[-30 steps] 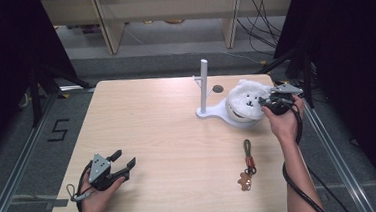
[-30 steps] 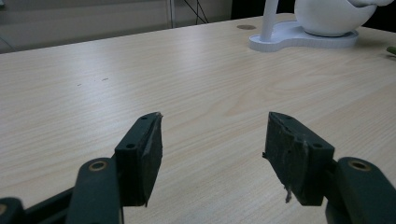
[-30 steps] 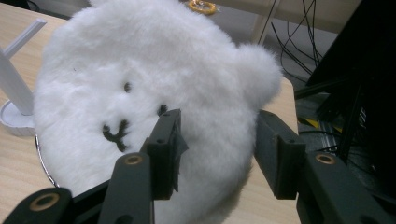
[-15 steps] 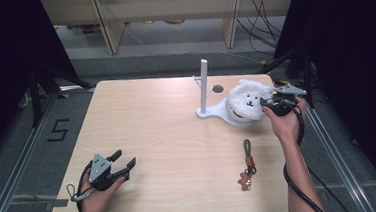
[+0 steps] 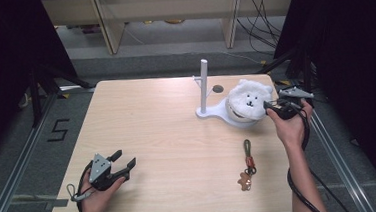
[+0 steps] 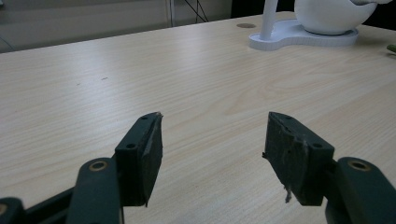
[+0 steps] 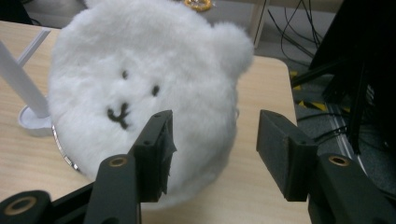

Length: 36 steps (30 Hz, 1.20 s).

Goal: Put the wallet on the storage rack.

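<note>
right fingers (image 7: 212,154): just opened wide, nothing between them, at the right edge of the white plush bear (image 7: 140,93) | bear: on white stand base (image 5: 216,115), table's (image 5: 152,128) far right | left fingers (image 6: 212,158): open, empty, over near-left table | keychain (image 5: 246,164): apart, near me

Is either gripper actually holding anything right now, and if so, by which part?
Nothing is held. The right gripper has just been opening, with its jaws apart at the white bear plush's edge and no pad pressing on it. The left gripper is open above bare table.
</note>
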{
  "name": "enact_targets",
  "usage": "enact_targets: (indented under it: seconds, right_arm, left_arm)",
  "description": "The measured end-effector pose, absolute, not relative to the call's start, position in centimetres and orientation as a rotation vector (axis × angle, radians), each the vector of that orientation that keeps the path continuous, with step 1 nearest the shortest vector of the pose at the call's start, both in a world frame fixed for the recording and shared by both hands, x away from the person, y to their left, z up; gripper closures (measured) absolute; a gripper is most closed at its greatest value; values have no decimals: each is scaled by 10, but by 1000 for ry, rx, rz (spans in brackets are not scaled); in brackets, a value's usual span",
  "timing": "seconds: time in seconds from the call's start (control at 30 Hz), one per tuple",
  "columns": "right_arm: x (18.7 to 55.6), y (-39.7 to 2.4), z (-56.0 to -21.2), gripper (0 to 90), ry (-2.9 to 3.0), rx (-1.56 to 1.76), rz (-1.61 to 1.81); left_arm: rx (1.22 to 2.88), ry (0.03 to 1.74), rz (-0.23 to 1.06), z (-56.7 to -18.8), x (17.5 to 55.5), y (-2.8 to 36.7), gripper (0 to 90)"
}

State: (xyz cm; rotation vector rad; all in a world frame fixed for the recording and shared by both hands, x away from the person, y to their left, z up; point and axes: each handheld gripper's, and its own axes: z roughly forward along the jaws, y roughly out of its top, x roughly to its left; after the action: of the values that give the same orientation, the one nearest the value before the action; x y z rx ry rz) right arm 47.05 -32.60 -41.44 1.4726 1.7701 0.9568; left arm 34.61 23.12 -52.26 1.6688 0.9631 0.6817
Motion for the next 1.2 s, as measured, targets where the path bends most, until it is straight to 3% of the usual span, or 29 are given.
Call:
enact_targets:
  seconds: [0.67,1.2]
  right_arm:
    - [412,-308,-424,578,2102,1702,831]
    - [398,-291,-436,584,2202,1820,773]
  left_arm:
    - [1666,961,670,-523,348,230,362]
    - [1657,973,663,-523,347,230,359]
